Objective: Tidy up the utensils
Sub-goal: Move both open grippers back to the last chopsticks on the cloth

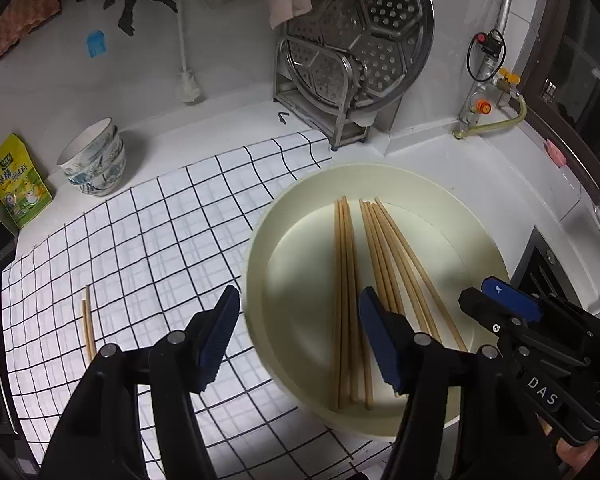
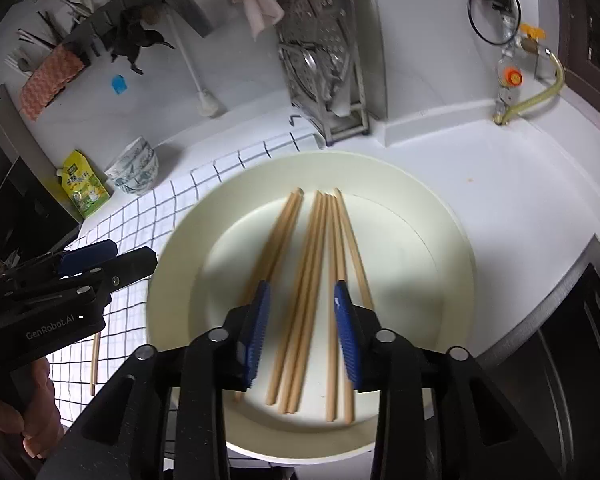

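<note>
Wooden chopsticks (image 2: pixel 312 280) lay side by side in a cream plate (image 2: pixel 452 240); two more chopsticks (image 1: pixel 88 328) rested on the checked cloth (image 1: pixel 140 232).

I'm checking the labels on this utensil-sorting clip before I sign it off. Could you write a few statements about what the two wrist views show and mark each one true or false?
1. Wooden chopsticks lie inside the round cream-coloured plate. True.
2. The right gripper is clamped on a chopstick. False: its jaws stand apart above the chopsticks and press on nothing.
3. Two more loose chopsticks lie on the white cloth with a black grid, left of the plate. True.
4. The left gripper carries the stack of patterned bowls. False: its jaws are open and empty; the bowls stand on the counter far behind it.
5. A perforated metal steamer tray stands upright in a rack by the wall. True.
</note>
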Motion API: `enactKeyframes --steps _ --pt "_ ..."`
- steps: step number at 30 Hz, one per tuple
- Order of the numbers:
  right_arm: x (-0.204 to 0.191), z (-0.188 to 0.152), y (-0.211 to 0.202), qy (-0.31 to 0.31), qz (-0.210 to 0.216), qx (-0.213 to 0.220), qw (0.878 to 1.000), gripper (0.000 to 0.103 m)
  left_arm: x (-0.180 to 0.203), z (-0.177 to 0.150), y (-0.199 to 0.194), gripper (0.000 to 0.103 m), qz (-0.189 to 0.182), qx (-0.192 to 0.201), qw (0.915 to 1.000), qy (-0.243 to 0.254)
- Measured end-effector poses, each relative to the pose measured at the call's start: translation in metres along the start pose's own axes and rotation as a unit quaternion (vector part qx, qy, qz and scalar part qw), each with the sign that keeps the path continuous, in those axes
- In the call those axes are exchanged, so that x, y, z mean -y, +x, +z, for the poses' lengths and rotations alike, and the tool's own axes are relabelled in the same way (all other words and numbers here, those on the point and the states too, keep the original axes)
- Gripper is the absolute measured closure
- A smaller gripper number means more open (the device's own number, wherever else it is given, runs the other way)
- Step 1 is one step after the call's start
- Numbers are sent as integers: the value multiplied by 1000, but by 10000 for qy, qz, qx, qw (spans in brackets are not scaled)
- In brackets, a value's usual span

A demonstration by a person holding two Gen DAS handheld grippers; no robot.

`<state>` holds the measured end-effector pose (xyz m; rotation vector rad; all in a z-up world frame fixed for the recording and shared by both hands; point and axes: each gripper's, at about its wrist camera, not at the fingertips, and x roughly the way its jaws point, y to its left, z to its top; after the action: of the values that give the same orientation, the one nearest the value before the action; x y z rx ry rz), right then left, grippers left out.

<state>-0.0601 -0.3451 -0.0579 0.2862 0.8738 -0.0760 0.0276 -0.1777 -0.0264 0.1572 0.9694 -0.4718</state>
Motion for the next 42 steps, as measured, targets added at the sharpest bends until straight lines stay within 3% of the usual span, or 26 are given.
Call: enactKeyframes --steps 8,18,42 --pt "-38 4 -10 -208 41 168 9996 69 -28 -6 -25 41 43 211 9997 -74" --pt "-91 1 -3 -489 206 103 9985 67 -91 -27 -48 39 264 332 9981 -443" --pt "-219 -35 50 -1156 649 -484 9900 61 -231 -99 -53 37 817 -58 9871 -1374"
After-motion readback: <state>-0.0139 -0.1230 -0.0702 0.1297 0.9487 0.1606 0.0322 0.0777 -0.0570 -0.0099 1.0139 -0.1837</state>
